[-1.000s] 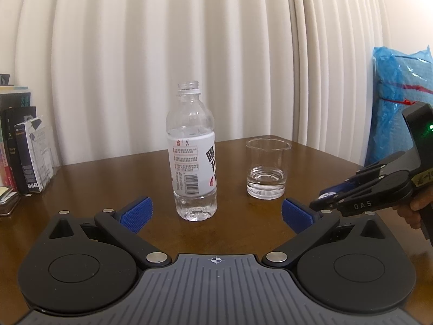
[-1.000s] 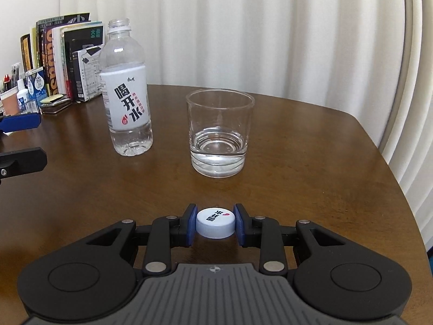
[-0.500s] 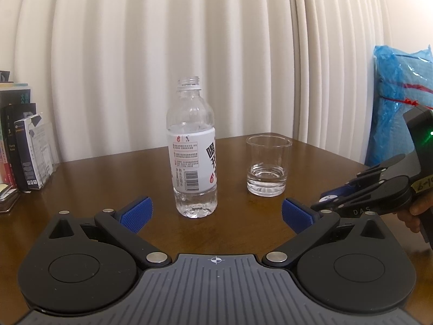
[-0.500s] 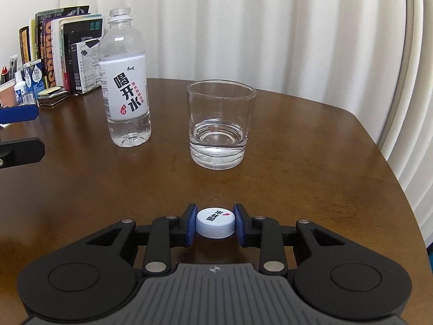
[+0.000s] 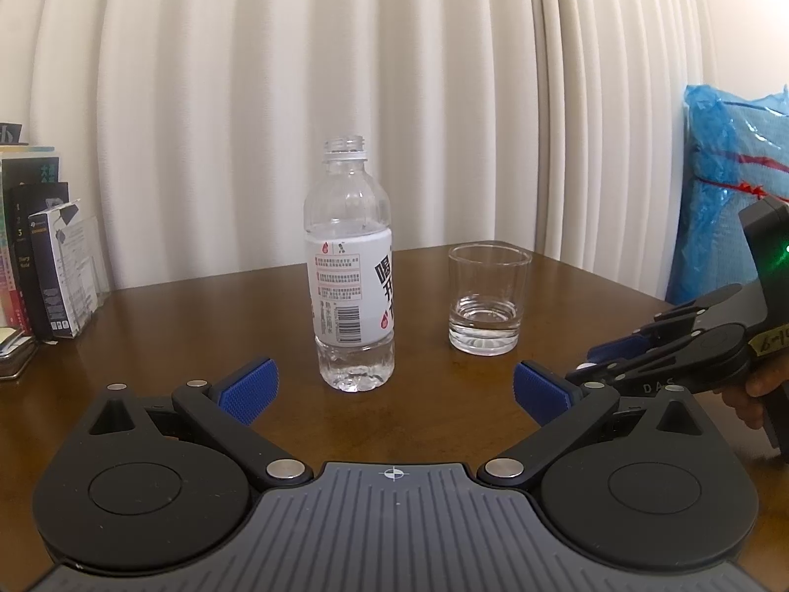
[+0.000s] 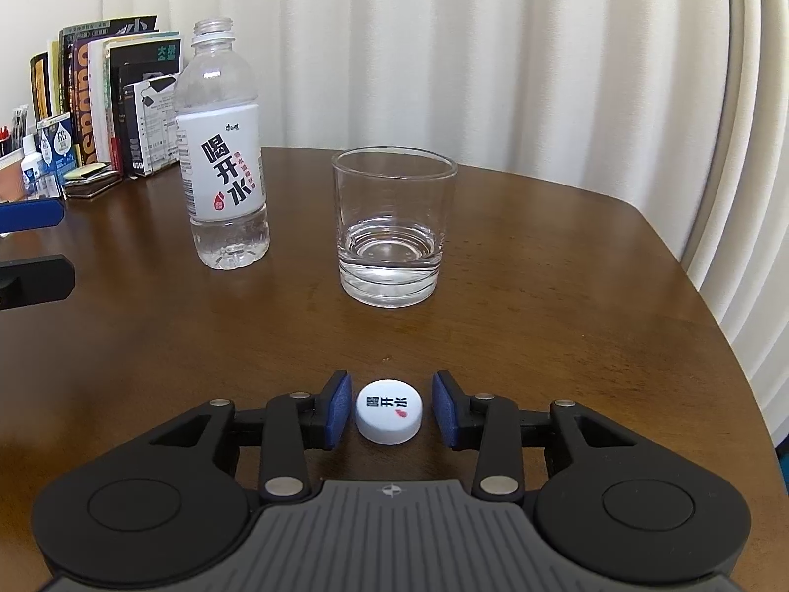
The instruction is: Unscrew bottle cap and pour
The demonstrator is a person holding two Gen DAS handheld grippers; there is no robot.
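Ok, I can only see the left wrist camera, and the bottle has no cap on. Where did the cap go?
Observer: The white bottle cap lies flat on the wooden table, between the jaws of the right gripper.
Operator: Is it squeezing the cap?
Observer: No. The jaws are opening, and a gap shows on each side of the cap.
Operator: What's on the bottle's front?
Observer: The water bottle label has three big black characters and a small red drop.

"喝开水" on bottle label (image 6: 219,167) and cap (image 6: 388,410) (black characters).
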